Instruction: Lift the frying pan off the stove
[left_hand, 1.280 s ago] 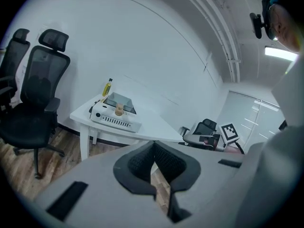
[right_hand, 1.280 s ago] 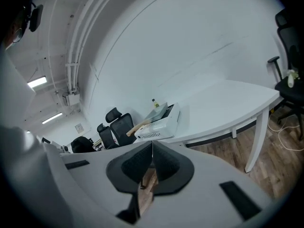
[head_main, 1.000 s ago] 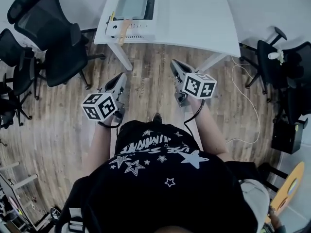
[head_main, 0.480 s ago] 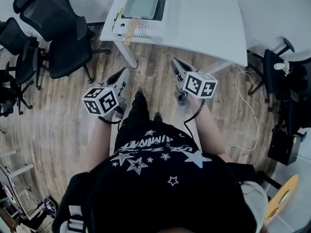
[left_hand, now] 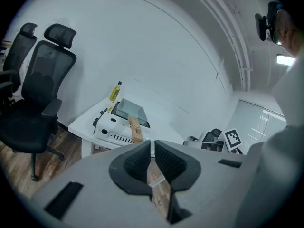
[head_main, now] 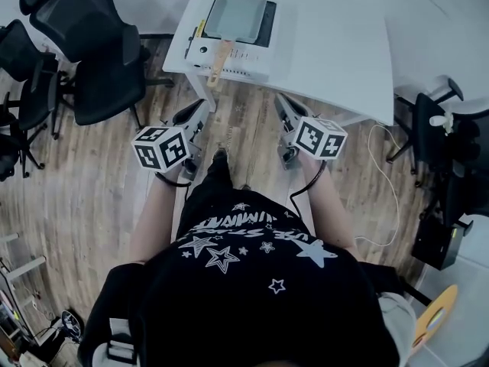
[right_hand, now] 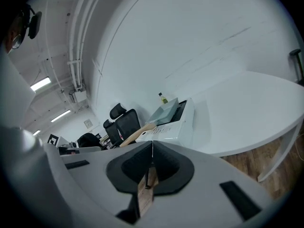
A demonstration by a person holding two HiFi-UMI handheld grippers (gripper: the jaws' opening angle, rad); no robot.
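Note:
A grey square frying pan (head_main: pixel 238 14) with a wooden handle (head_main: pixel 219 52) sits on a white portable stove (head_main: pixel 244 50) at the near left corner of the white table (head_main: pixel 336 44). Its handle points toward me over the stove's front. Both grippers hang in the air short of the table, above the wooden floor. My left gripper (head_main: pixel 192 115) is shut and empty, below and left of the handle. My right gripper (head_main: pixel 283 104) is also shut and empty, to the right of the stove. The left gripper view shows the pan (left_hand: pixel 130 110) beyond its closed jaws (left_hand: pixel 153 148); the right gripper view shows the pan (right_hand: pixel 166 109) likewise.
Black office chairs (head_main: pixel 84 44) stand left of the table. A small yellow bottle (left_hand: pixel 115 91) stands behind the stove. More chairs (head_main: pixel 451 128) and a white cable (head_main: pixel 382 174) lie at the right. My own leg and shoe (head_main: pixel 218 163) are between the grippers.
I have stepped toward the table: the stove and pan sit lower and nearer in the head view. Both grippers have come closer to the table edge and stay shut.

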